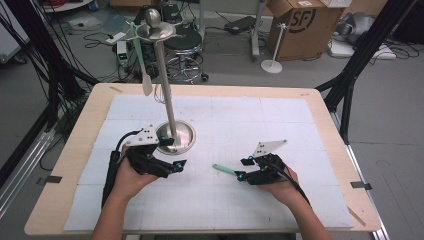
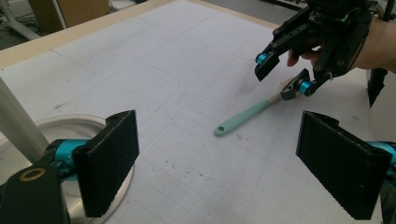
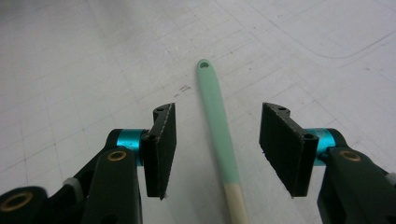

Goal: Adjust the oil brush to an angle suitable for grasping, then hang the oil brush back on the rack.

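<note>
Right now the right gripper (image 1: 242, 169) sits low over the white gridded mat (image 1: 300, 130) w/ its jaws spread wide, straddling the mint-green utensil handle (image 1: 223, 170) but not touching it. In the right gripper view (image 3: 217, 149) the handle (image 3: 215, 116) runs up the middle of the gap, clear space on both sides; green part has a small hang hole at its far tip, and nearer the camera it turns pale wood. Working end is hidden under the gripper, so can't tell what kind of utensil it is.

Left gripper (image 1: 176, 155) is also open, holding nothing. It's close beside the round metal base (image 1: 186, 137) of the tall hanging stand (image 1: 167, 100); one jaw looks to overlap the base rim in the high view, contact unclear. Left gripper view (image 2: 217, 163) shows its two black pads far apart, the base (image 2: 56, 128) at lower left, the utensil (image 2: 243, 116) lying flat on the mat further out, and the right gripper (image 2: 282, 74) above its pale end.

Nothing lies between the two grippers except bare mat. Stand pole rises left of centre; a light-coloured spatula (image 1: 145, 75) hangs from its top disc, well away from the green one. Mat covers most of the wooden surface (image 1: 75, 150). Beyond: stool (image 1: 185, 47), cardboard box (image 1: 302, 25), cables on the floor.
</note>
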Motion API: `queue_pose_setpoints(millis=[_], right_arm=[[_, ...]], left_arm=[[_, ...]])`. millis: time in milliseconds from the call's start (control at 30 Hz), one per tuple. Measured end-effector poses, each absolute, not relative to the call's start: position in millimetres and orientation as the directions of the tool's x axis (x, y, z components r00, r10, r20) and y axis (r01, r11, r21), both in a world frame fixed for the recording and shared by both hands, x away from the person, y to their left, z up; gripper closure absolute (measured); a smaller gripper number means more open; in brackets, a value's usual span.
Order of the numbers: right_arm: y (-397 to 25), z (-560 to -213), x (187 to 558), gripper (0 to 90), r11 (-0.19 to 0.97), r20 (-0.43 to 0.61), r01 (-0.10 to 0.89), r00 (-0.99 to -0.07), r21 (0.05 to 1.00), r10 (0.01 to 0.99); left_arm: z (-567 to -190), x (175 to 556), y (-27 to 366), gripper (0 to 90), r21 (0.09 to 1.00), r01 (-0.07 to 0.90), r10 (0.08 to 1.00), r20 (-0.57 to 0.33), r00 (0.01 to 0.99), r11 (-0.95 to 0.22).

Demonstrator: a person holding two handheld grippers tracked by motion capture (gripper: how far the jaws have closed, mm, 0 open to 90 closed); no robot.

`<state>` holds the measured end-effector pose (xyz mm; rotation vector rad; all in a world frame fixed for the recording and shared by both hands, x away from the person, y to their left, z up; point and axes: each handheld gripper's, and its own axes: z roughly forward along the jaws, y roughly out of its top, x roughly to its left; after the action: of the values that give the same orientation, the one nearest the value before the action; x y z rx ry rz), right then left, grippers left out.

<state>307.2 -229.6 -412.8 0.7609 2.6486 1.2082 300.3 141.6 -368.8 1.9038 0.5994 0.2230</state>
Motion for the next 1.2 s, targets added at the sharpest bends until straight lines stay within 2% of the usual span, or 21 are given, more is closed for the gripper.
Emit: queue_pose_setpoints(millis=[600, 900, 1033, 1133, 1200], right_arm=[[-238.5, -415.2, 305.6, 39.7, 0.584, 0.07, 0.389, -0.867, 0.712, 0.493], [-234.9, -423.9, 305.6, 38.0, 0.648, 0.076, 0.422, -0.868, 0.634, 0.491], [-228.8, -431.6, 306.9, 47.2, 0.704, 0.037, 0.415, -0.874, 0.576, 0.485], [-229.6, -429.9, 305.7, 68.3, 0.699, 0.033, 0.414, -0.872, 0.583, 0.489], [-229.1, -428.8, 303.0, 77.0, 0.708, 0.025, 0.41, -0.874, 0.575, 0.486]], left_arm=[[-369.5, 301.4, 140.6, 13.8, 0.905, 0.306, 0.504, -0.124, 0.855, -0.296], [-369.8, 302.0, 141.3, 13.9, 0.906, 0.307, 0.504, -0.126, 0.854, -0.293], [-369.7, 301.6, 141.0, 13.9, 0.905, 0.306, 0.505, -0.124, 0.854, -0.296], [-369.4, 300.8, 141.1, 13.9, 0.905, 0.307, 0.506, -0.125, 0.854, -0.295], [-369.3, 300.7, 141.0, 13.9, 0.906, 0.304, 0.503, -0.123, 0.856, -0.296]])
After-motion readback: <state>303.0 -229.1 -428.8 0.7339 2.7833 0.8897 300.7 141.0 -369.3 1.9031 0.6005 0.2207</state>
